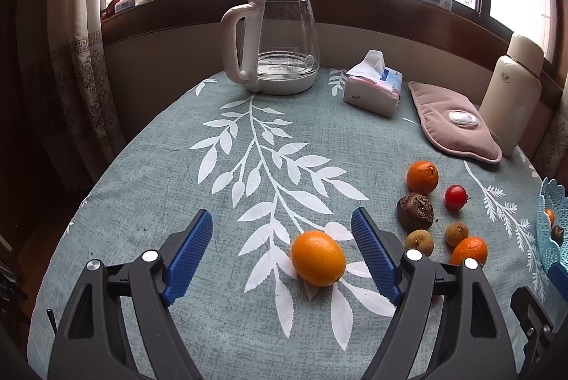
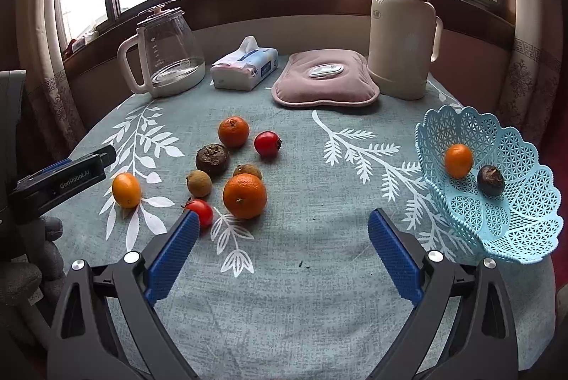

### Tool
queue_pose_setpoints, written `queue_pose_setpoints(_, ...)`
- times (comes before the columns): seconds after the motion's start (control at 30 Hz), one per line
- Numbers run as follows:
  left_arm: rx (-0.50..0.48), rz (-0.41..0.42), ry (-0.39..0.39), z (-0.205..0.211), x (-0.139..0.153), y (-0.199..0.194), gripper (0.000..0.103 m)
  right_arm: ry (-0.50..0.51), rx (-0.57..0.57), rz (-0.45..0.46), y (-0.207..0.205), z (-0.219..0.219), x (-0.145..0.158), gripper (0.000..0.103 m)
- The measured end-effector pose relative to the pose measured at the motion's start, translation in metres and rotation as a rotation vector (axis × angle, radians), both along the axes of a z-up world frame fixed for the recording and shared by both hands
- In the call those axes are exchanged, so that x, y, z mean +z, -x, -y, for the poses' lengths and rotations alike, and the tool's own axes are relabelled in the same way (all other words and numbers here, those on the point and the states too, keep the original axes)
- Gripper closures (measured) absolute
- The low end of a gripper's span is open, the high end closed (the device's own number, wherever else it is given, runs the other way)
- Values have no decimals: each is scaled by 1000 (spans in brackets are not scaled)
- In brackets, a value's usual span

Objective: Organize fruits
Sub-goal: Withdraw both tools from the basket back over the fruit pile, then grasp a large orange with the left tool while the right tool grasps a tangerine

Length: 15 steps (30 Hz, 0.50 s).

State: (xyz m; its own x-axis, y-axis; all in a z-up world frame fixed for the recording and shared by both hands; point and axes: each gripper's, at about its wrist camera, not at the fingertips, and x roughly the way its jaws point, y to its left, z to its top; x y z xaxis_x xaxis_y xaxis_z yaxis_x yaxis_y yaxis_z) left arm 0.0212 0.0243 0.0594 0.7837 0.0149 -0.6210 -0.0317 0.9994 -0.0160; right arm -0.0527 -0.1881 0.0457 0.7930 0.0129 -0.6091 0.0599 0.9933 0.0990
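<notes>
8 loose fruits [image 2: 244,195] lie on the tablecloth; 2 more sit in the blue basket [image 2: 525,202].

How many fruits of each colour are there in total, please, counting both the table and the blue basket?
Orange: 4, namely the oval orange fruit, two mandarins, and one in the basket.
Red: 2.
Dark brown: 2.
Tan: 2.
Total: 10

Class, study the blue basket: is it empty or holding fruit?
Holding fruit. The blue basket contains one small orange and one dark brown fruit.
</notes>
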Motion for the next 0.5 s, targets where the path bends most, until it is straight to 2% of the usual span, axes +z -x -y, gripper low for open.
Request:
queue_pose_setpoints(0.3, 8, -34, 12, -13, -11, -3, 23, -30, 2, -56, -23, -5, -10, 6)
queue_pose_setpoints(0.5, 13, -53, 28, -22, -16, -5, 23, -16, 4, -84, -37, -11, -18, 6)
